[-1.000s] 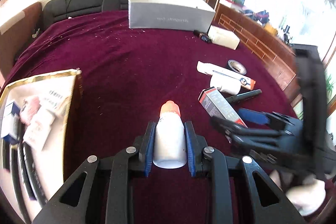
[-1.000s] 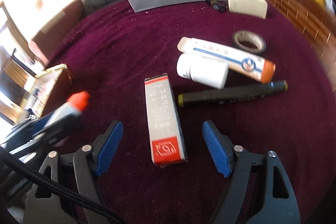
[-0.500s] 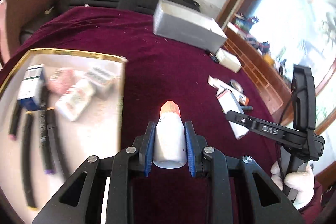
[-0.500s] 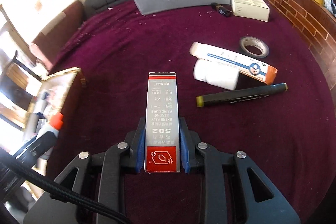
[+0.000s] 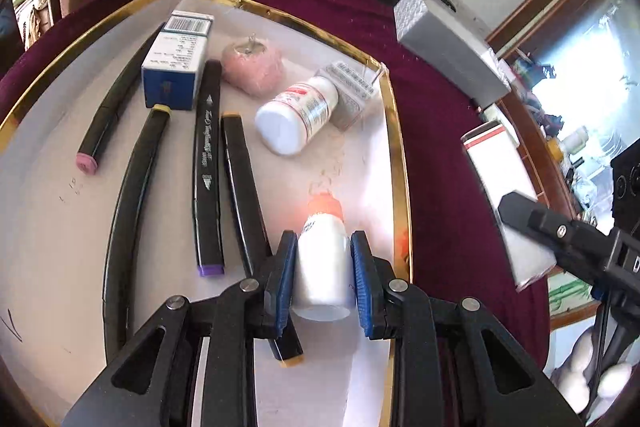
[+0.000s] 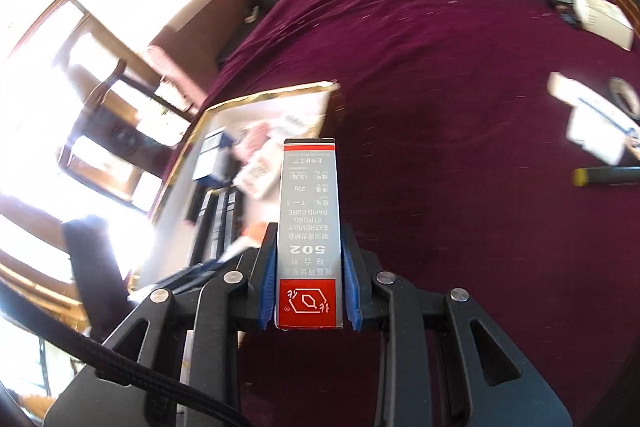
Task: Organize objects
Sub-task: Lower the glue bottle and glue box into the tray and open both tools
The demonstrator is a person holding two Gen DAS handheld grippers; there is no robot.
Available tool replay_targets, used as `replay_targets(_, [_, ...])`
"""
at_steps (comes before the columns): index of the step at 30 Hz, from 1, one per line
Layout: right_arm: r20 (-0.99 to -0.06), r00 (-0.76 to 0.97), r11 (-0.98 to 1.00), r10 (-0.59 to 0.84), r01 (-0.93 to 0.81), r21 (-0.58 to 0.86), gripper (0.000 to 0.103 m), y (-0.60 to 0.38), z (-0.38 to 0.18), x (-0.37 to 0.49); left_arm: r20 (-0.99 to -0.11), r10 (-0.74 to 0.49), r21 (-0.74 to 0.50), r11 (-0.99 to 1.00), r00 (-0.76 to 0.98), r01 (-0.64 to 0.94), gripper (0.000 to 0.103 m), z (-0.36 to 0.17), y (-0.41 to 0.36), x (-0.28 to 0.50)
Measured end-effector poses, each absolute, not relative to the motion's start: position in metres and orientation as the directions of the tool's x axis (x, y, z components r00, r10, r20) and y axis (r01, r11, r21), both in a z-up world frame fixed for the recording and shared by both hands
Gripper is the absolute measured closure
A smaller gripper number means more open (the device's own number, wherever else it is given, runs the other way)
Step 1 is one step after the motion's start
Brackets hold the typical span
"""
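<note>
**Both claws loaded over the gold-rimmed tray**

Left claw [image 5: 323, 279] is clamped on a small white bottle [image 5: 323, 267] with an orange cap, its blue pads pressing the bottle's sides. The bottle hangs above the near right part of the tray [image 5: 400, 147], long axis running along the fingers, cap pointing away from the camera and down toward the tray floor.

Inside the tray lie four black markers [image 5: 206, 163] roughly side by side, long axes running near to far, a blue-and-white box [image 5: 176, 63] at their far ends, a pink lump [image 5: 252, 71], a white pill bottle [image 5: 298, 115] on its side with its cap toward the camera, and a grey blister pack [image 5: 350, 91] touching it.

Right claw [image 6: 309, 267] is clamped on a grey glue box [image 6: 309, 223], red panel nearest the camera, long axis along the fingers, far end pointing toward the tray's right edge above the maroon cloth [image 6: 440, 107].
</note>
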State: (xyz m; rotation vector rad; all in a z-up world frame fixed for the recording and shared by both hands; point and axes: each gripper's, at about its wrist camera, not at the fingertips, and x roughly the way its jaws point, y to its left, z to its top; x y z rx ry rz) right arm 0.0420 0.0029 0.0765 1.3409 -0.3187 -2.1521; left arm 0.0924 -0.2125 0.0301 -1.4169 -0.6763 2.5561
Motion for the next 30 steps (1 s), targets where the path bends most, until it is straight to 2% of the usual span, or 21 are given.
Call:
replay_targets(8, [-0.77,-0.271,-0.797,-0.578,0.389,0.461,0.077,-0.043,0.066,0.042,-0.786,0.231,-0.391,-0.904,-0.573,0.171,0.08,0.029,-0.228,0.094])
replay_targets(16, [-0.824,-0.228,-0.816,-0.519,0.419,0.399,0.077,-0.082,0.053,0.037,-0.767,0.249,-0.43,-0.884,-0.591,0.186,0.078,0.03,-0.24,0.098])
replay_targets(21, [-0.851,-0.219,-0.834,-0.478,0.416,0.362,0.077,-0.093,0.045,0.038,-0.772,0.22,-0.381,-0.911,-0.597,0.156,0.077,0.041,-0.242,0.106])
replay_targets(30, [-0.896,-0.23,-0.877,-0.379,0.398,0.269,0.077,-0.105,0.035,0.038,-0.738,0.141,-0.306,-0.942,-0.66,0.141,0.063,0.067,-0.263,0.132])
